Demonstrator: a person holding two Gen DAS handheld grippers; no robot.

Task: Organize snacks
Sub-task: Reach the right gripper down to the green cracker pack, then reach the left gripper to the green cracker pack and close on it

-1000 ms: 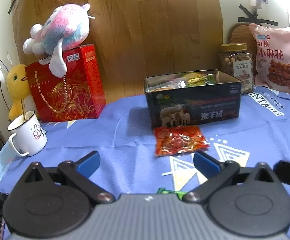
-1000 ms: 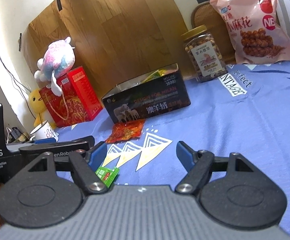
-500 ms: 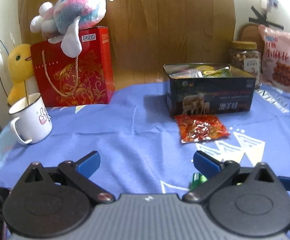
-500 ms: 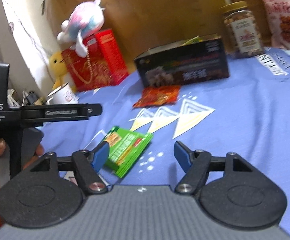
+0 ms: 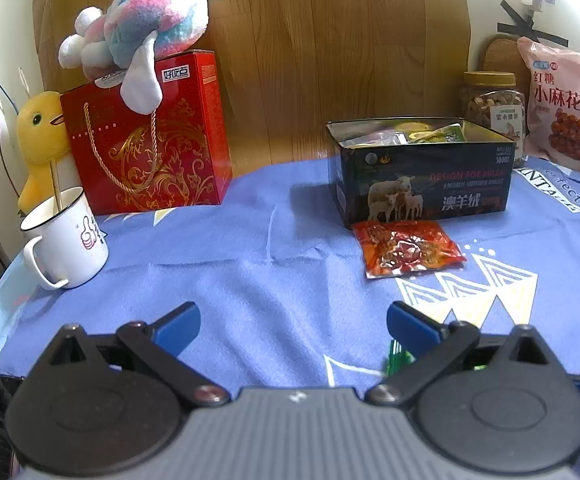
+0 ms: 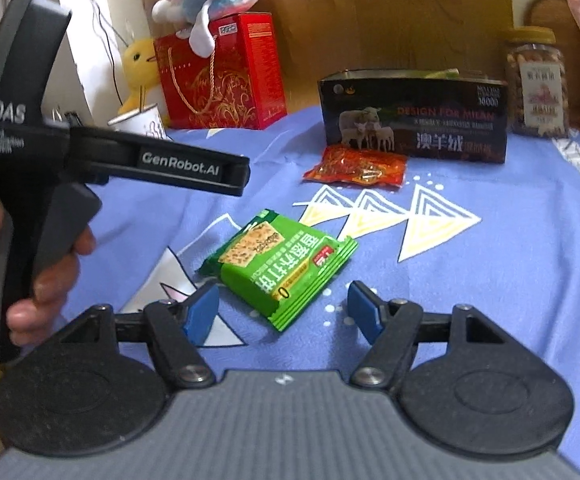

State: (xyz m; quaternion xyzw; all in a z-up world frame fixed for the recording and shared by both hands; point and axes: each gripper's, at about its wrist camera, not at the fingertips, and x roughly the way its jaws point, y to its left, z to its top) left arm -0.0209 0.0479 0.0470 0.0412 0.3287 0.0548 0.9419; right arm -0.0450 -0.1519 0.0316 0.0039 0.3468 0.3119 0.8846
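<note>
At the worktop's (image 5: 249, 280) far left edge sits a white mug (image 5: 65, 240) w/ a stick in it, a yellow duck toy (image 5: 39, 140) just behind. Next over, a red gift box (image 5: 149, 140) stands upright w/ a pink-blue plush (image 5: 145, 28) lying on top. Blue cloth covers the worktop.

Left claw (image 5: 292, 326) hangs over bare cloth near the front edge, jaws wide apart, nothing between them; a hand (image 6: 45, 276) grips its handle, seen in the right wrist view. Only a sliver of the green cracker packet (image 6: 281, 264) shows past its right finger in the left wrist view.

Near the front-middle, the green cracker packet lies flat on the cloth, skewed, its near end between the blue pads of the right claw (image 6: 281, 312). That claw's jaws are closing, but pads aren't touching the packet: gaps show on both sides.

Further back, toward the far edge & right of centre, the dark tin box (image 5: 422, 176) stands open w/ several snack packets inside. The red snack packet (image 5: 408, 248) lies flat on the cloth, just in front of the tin, touching or nearly so, can't tell which.

Far right corner: a clear nut jar (image 5: 494, 100) w/ a tan lid, upright, just behind the tin's right end, then a pink snack bag (image 5: 566, 108) leaning at the back.
</note>
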